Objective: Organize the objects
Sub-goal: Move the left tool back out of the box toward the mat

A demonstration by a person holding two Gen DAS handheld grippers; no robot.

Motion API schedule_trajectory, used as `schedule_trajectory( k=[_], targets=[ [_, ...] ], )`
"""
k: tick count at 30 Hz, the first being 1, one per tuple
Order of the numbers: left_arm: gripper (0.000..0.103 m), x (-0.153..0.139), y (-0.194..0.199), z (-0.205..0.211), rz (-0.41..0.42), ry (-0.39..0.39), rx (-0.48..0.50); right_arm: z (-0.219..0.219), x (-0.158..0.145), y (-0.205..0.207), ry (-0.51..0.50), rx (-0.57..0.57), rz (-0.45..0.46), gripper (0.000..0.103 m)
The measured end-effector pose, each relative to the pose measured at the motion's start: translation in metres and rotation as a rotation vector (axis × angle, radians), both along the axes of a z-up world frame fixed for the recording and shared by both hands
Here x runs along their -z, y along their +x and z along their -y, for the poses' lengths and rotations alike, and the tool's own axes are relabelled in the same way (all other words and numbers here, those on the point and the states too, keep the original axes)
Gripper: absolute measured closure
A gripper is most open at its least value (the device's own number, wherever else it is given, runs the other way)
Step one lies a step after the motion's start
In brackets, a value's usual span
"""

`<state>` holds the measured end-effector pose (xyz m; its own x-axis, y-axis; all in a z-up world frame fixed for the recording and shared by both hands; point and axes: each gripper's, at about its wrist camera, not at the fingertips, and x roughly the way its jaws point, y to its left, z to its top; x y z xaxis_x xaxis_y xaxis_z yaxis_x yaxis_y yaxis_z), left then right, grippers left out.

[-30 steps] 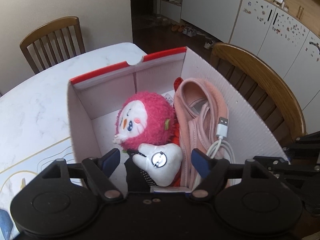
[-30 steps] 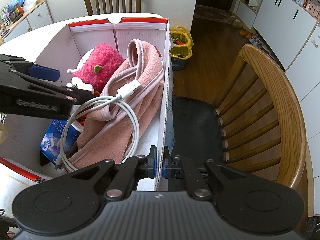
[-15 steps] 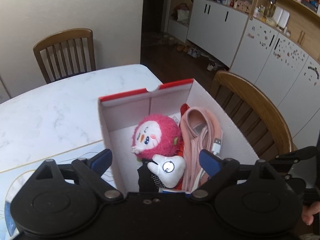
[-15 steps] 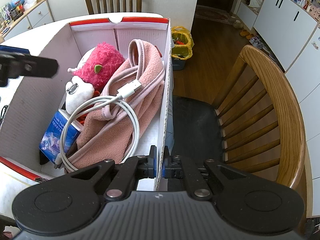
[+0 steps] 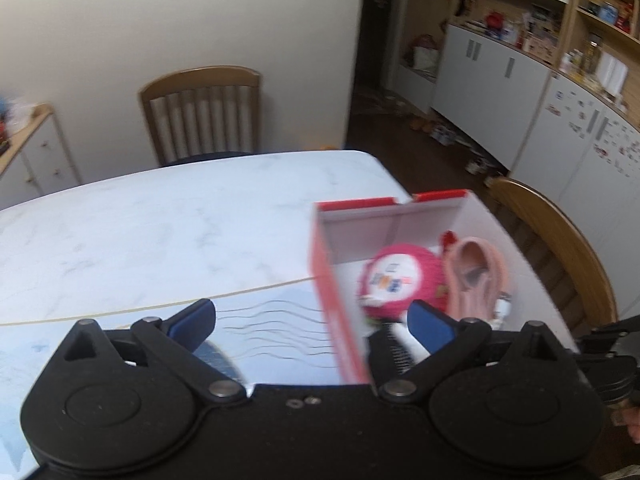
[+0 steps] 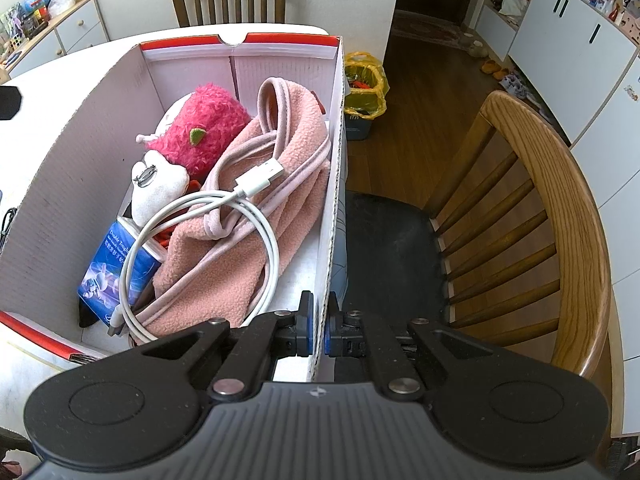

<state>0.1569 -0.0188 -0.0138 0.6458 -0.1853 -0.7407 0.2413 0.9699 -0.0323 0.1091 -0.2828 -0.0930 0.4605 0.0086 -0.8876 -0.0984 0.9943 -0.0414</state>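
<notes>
Right hand-held gripper [image 6: 318,330] clamps box wall [image 6: 334,216]; left hand-held gripper [image 5: 310,322] gapes empty.

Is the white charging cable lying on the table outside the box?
No, the white cable lies coiled inside the cardboard box, draped over the pink fleece beside the pink plush toy.

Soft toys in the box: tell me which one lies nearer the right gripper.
The small white plush, lying against the bigger pink fuzzy plush. It lies closer to the right gripper, which is clamped on the box wall.
</notes>
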Motion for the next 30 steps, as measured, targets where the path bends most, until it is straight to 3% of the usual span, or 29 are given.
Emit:
schedule_trajectory(
  k=[6, 14, 30],
  targets=[
    [0.001, 0.014, 0.004, -0.032, -0.015, 0.056, -0.084, 0.000, 0.000, 0.000, 0.000, -0.001, -0.001, 0.098],
    [0.001, 0.055, 0.004, -0.051, -0.097, 0.089, -0.130, 0.000, 0.001, 0.000, -0.005, -0.004, -0.004, 0.098],
    [0.004, 0.118, -0.026, -0.031, -0.162, 0.203, 0.053, -0.001, 0.002, 0.002, -0.011, -0.003, -0.009, 0.098]
  ],
)
